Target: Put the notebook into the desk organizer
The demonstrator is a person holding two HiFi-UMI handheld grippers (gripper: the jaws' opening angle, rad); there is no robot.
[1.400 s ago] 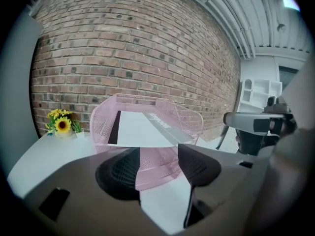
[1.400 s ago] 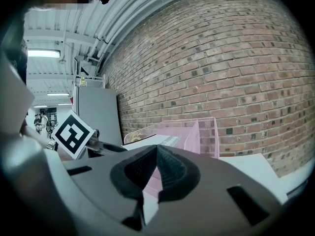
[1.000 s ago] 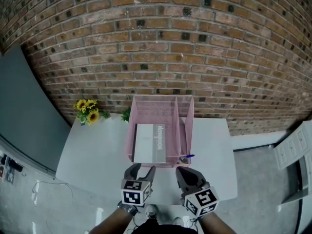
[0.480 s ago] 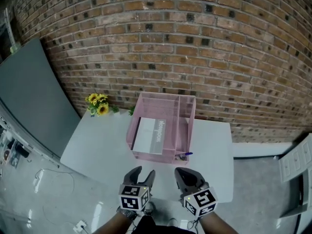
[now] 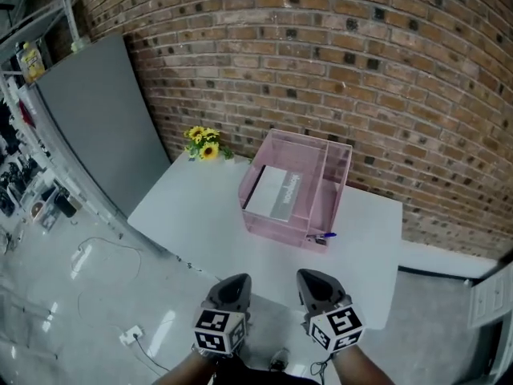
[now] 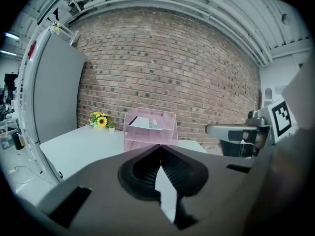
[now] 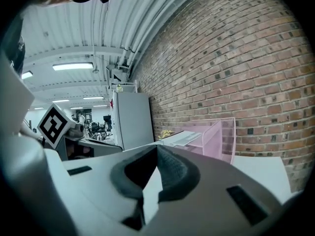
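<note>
The grey-and-white notebook (image 5: 275, 192) lies flat in the wide left bay of the pink mesh desk organizer (image 5: 282, 228), which stands on the white table (image 5: 196, 211). Both grippers hang low in the head view, off the table's near edge and well short of the organizer. My left gripper (image 5: 232, 281) is shut with nothing between its pads. My right gripper (image 5: 311, 276) is shut and empty too. From the left gripper view (image 6: 160, 149) the organizer (image 6: 150, 134) and notebook (image 6: 142, 123) sit far ahead. The right gripper view (image 7: 156, 149) has the organizer (image 7: 221, 136) at its right.
A blue pen (image 5: 325, 235) sticks out at the organizer's front right corner. Sunflowers (image 5: 204, 144) stand at the table's back left by the brick wall. A tall grey panel (image 5: 104, 119) leans to the left. A cable (image 5: 96, 251) lies on the shiny floor.
The left gripper's jaws have gone from open to shut. Both grippers have drawn back from the table, and the view has swung so the table sits farther off and turned.
</note>
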